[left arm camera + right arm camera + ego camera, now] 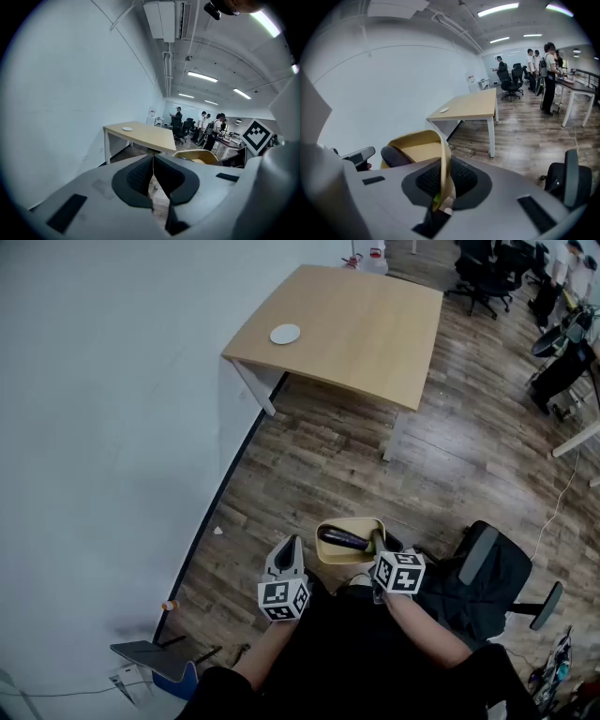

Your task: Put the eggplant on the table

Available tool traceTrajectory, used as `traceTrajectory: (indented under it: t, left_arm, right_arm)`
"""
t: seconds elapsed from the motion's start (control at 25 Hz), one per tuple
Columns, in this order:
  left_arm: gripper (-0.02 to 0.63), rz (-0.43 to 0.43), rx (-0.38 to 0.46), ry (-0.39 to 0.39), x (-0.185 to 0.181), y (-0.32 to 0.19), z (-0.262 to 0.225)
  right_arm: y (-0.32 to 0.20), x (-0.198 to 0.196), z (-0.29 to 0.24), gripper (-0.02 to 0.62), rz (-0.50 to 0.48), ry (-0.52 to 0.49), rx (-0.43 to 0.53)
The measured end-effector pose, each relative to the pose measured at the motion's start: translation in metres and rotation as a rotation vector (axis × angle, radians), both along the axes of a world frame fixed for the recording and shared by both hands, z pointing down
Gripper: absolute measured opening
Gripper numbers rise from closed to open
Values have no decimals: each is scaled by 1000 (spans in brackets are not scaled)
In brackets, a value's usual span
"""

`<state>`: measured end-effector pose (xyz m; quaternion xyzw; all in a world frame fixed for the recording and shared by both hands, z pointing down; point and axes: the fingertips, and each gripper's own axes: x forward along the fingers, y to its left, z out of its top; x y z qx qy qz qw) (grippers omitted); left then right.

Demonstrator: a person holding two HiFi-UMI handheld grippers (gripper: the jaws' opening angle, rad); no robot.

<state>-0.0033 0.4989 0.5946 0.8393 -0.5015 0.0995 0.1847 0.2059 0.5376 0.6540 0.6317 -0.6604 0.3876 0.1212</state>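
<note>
The eggplant (343, 539) lies crosswise in the yellow tray (356, 524), its stem toward the right tool (378, 545), which pinches the tray's rim. The left tool (292, 544) is pressed together.

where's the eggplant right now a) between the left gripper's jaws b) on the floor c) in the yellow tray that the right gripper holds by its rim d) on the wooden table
c: the eggplant lies in the yellow tray, whose rim the right gripper clamps, well short of the table.
</note>
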Motion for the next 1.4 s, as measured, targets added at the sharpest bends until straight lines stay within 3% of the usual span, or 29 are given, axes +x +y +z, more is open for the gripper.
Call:
traceTrajectory:
  t: [0.2, 0.44, 0.56, 0.8, 1.16, 1.4]
  left_arm:
    - [17, -6, -17, -6, -2, 0, 9]
    - [17, 29, -11, -35, 2, -13, 10]
    - [17, 58, 17, -60, 1, -31, 7]
    - [17, 70, -14, -13, -3, -84, 17]
    - [17, 64, -67, 56, -40, -212, 29]
    - [17, 75, -95, 52, -83, -285, 32]
  right_arm:
    - [1, 17, -1, 87, 49, -8, 39]
    - [-15, 21, -7, 87, 44, 27, 67]
    - [-32, 13, -6, 87, 39, 16, 67]
    - [-70, -4, -9, 87, 34, 32, 56]
    - [-199, -46, -12, 87, 1, 83, 14]
    - [-281, -81, -10, 86, -9, 69, -30]
